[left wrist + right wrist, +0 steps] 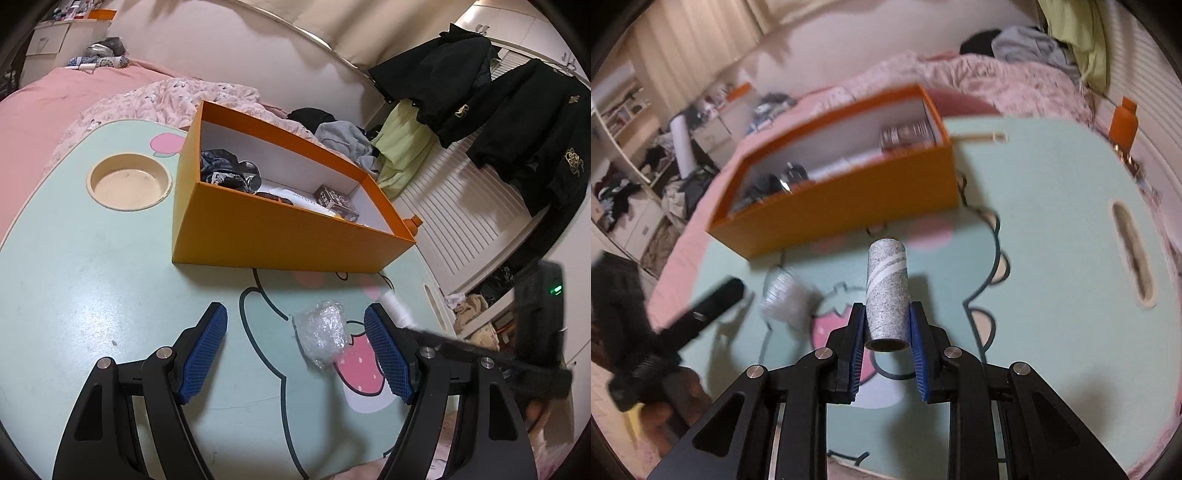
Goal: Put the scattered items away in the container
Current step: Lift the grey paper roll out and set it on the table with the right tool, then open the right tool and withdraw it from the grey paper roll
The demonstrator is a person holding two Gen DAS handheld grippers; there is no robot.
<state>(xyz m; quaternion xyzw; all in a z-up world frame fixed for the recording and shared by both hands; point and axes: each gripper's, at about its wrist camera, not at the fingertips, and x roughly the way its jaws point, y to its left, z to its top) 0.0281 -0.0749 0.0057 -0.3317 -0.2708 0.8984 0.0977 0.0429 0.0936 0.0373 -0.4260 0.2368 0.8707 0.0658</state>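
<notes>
We hold one gripper in each hand over a mint-green lap table point(92, 280) w/ a cartoon print, which stands on a pink bed.

Right gripper point(886, 321): jaws are closed on a grey speckled roll point(887, 291) w/ white diagonal stripes. The blue pads point(918, 347) press on both sides of its near end; the dark hollow end faces the camera and the rest of the roll sticks out forward past the fingertips, above the table. The right view is blurred. In the left view the roll shows only as a pale smear beside the right jaw, so we get no detail there.

Left gripper point(295, 325): jaws stand wide apart, nothing between the pads. It hovers above the table, pointing down at an angle. A small crumpled piece of clear plastic wrap point(323, 332) lies on the table btw the two fingers, nearer to the right one, but they do not touch it.

The orange box point(280, 240) (the container) stands on the table beyond both grippers, open at top, white inside. In it we see a dark crumpled item point(221, 170) at the left end, a flat white item in the middle and a small brown patterned box point(336, 203) toward the right end. A round cup recess point(129, 182) in the table is left of the box. An orange bottle point(1123, 125) stands past the table's far right edge.
</notes>
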